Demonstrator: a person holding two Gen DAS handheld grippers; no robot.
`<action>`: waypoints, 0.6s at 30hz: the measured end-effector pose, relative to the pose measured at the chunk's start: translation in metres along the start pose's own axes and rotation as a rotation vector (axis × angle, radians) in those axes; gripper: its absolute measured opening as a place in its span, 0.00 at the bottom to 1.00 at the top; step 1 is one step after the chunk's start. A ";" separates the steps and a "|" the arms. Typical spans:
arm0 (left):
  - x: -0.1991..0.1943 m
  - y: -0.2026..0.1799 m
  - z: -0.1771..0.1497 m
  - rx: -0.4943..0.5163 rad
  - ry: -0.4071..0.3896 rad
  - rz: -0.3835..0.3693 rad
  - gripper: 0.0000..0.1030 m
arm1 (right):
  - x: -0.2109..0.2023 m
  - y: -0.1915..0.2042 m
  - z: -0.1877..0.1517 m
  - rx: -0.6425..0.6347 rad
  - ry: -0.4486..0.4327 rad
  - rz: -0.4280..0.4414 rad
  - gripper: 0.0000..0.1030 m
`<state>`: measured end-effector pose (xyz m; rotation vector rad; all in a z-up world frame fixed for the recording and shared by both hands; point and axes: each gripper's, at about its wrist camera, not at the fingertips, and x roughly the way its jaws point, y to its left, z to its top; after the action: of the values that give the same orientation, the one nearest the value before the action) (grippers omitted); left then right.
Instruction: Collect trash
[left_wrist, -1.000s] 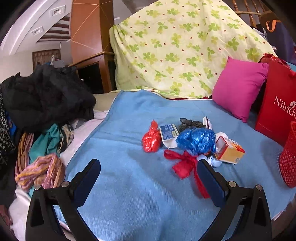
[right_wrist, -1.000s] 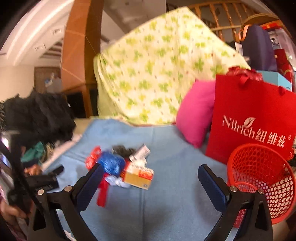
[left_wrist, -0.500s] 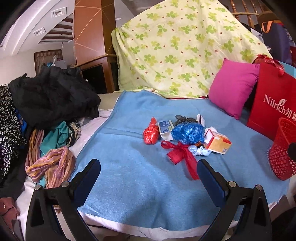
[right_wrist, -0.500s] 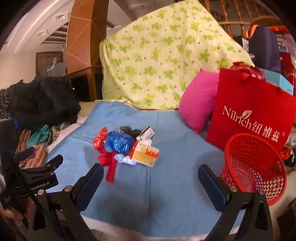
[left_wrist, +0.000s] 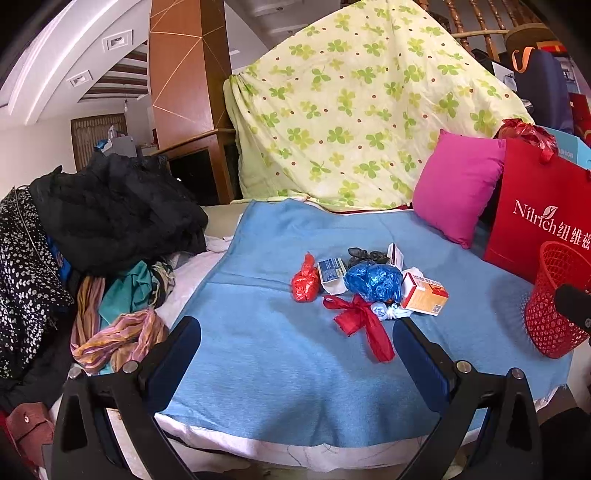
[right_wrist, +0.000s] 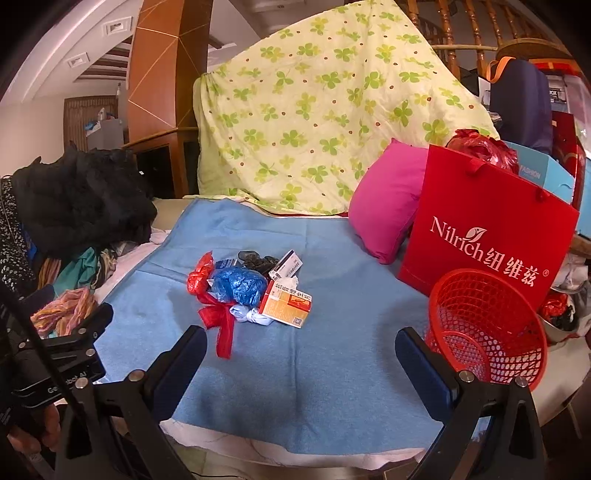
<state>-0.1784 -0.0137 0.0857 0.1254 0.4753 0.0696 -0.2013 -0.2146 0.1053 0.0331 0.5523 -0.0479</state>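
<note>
A small heap of trash lies mid-blanket: a red plastic bag (left_wrist: 305, 282), a blue crumpled bag (left_wrist: 373, 280), a red ribbon (left_wrist: 364, 323), an orange-white carton (left_wrist: 424, 297), a small blue-white box (left_wrist: 331, 271) and dark wrappers (left_wrist: 364, 254). The heap also shows in the right wrist view, with the blue bag (right_wrist: 240, 284) and carton (right_wrist: 286, 301). A red mesh basket (right_wrist: 484, 325) stands at the right, also seen in the left wrist view (left_wrist: 557, 299). My left gripper (left_wrist: 295, 354) is open and empty, short of the heap. My right gripper (right_wrist: 301, 356) is open and empty, near the basket.
A blue blanket (left_wrist: 277, 369) covers the surface. A red paper bag (right_wrist: 487, 236) and a pink pillow (right_wrist: 388, 199) stand behind the basket. A flowered quilt (left_wrist: 354, 110) rises at the back. Piled clothes (left_wrist: 110, 221) lie at the left.
Both grippers have pulled back from the heap, so more of the blanket's front edge and the basket show. Both stay open and empty.
</note>
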 end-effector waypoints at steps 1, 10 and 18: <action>-0.001 0.000 0.000 0.002 -0.001 0.001 1.00 | -0.001 0.000 0.001 0.002 0.004 0.002 1.00; -0.006 0.002 0.001 0.015 0.000 0.004 1.00 | -0.009 0.004 0.005 -0.018 -0.002 -0.036 1.00; -0.009 -0.004 0.007 0.038 0.007 -0.003 1.00 | -0.013 0.001 0.008 -0.026 -0.026 -0.073 1.00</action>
<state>-0.1829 -0.0197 0.0954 0.1622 0.4842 0.0582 -0.2083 -0.2134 0.1187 -0.0125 0.5284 -0.1121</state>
